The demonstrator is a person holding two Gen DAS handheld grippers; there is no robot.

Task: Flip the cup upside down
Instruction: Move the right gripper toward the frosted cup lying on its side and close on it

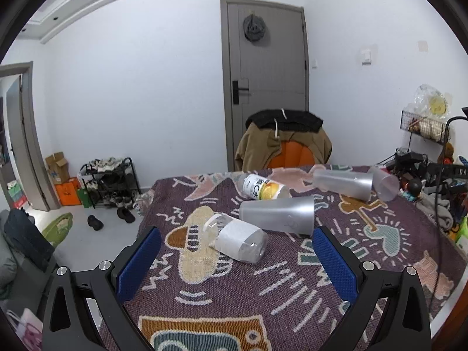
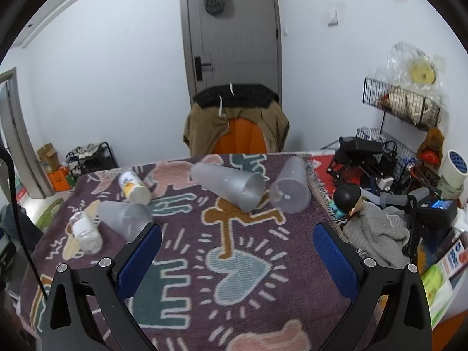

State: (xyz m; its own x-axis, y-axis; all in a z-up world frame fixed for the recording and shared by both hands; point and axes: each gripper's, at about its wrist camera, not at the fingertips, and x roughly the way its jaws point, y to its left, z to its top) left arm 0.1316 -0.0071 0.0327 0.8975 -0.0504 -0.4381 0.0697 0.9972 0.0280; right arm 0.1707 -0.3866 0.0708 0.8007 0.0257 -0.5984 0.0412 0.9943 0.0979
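Three frosted plastic cups lie on their sides on the patterned cloth. The nearest cup (image 1: 278,213) lies just beyond my left gripper (image 1: 237,234); it also shows in the right wrist view (image 2: 124,218). A second cup (image 1: 342,182) (image 2: 231,185) and a third cup (image 1: 384,182) (image 2: 291,187) lie farther back, mouths toward the right wrist camera. My left gripper is open and empty above the table. My right gripper (image 2: 237,234) is open and empty, short of the two far cups.
A clear bottle with a white label (image 1: 238,238) (image 2: 84,231) and an orange-labelled bottle (image 1: 261,187) (image 2: 133,187) lie among the cups. A chair with a brown jacket (image 1: 282,143) stands behind the table. Clutter and a grey cloth (image 2: 377,234) fill the right side.
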